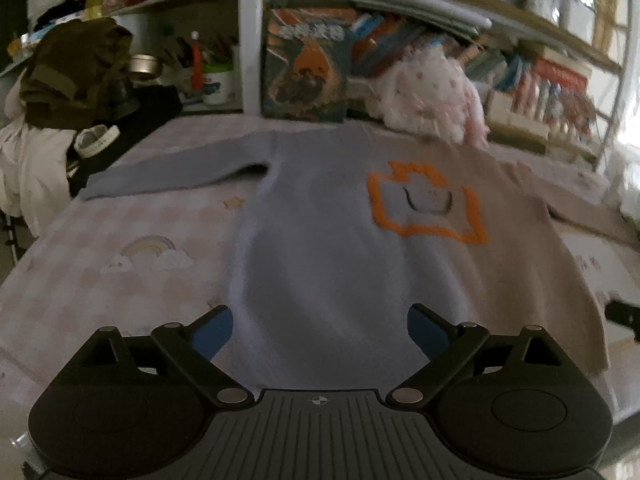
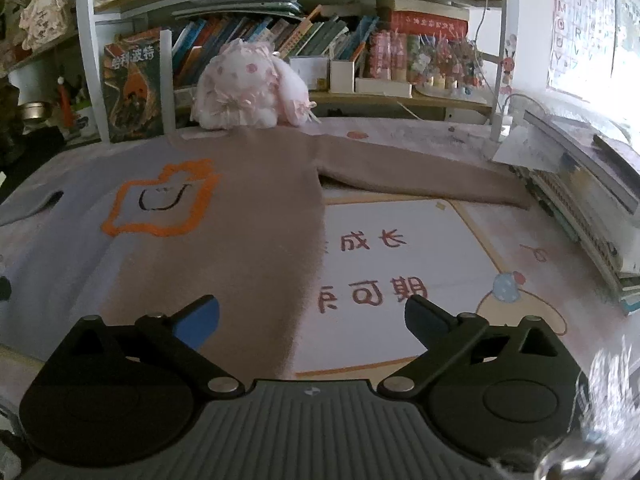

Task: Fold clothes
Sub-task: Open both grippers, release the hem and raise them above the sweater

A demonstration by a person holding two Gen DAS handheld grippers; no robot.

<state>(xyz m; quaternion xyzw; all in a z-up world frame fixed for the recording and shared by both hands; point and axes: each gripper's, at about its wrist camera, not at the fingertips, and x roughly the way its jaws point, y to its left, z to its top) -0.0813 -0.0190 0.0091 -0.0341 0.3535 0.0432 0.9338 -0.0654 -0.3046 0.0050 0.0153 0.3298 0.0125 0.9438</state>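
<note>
Fuzzy two-tone sweater [image 1: 320,240] lies flat (orange outline [image 1: 424,204] on chest).

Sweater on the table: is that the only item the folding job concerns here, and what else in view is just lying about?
Job:
- sweater, spread flat, sleeves out
- left gripper, open, empty
- right gripper, open, empty

Lying about:
- plush toy
- upright book
- dark clothes pile
- stacked books
- white cup
</note>
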